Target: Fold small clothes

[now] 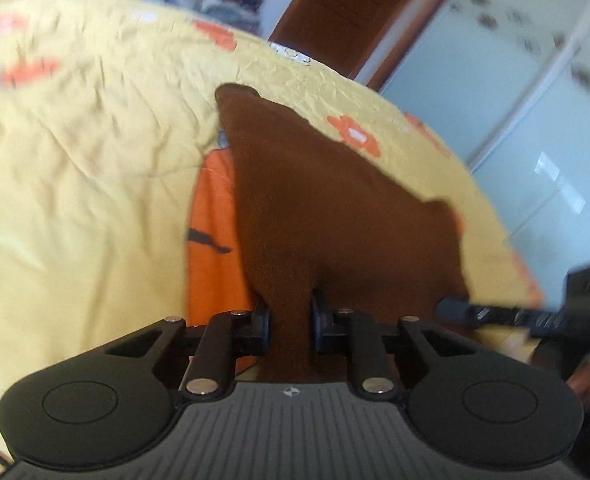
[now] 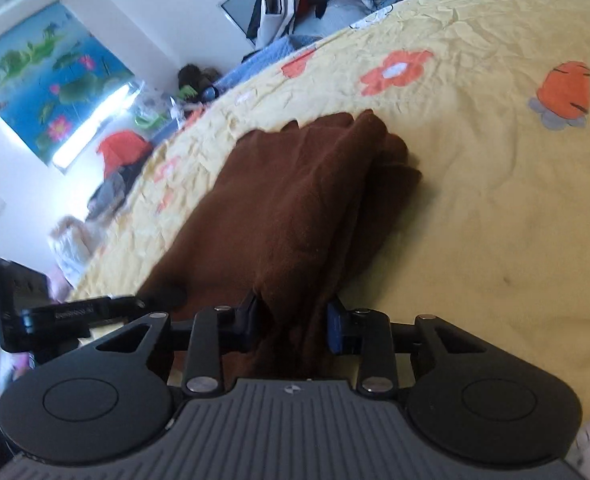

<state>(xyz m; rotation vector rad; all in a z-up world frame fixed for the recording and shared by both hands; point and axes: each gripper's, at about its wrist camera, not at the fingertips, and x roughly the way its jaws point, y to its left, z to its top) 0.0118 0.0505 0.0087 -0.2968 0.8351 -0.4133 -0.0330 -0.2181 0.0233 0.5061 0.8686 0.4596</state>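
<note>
Though pinched — brown cloth (image 2: pixel 295 200), thickly bunched

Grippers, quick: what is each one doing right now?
Left gripper: jaws shut on the brown garment.
Right gripper: jaws shut on the brown garment too.

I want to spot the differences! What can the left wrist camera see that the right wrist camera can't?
Only the left wrist view shows a wooden door, pale wardrobe panels, and an orange garment peeking out beside the cloth.

Only the right wrist view shows a lotus pond picture on the wall and a carrot print on the sheet.

Both show the brown cloth on the yellow bedsheet, pinched by the left gripper and the right gripper.
</note>
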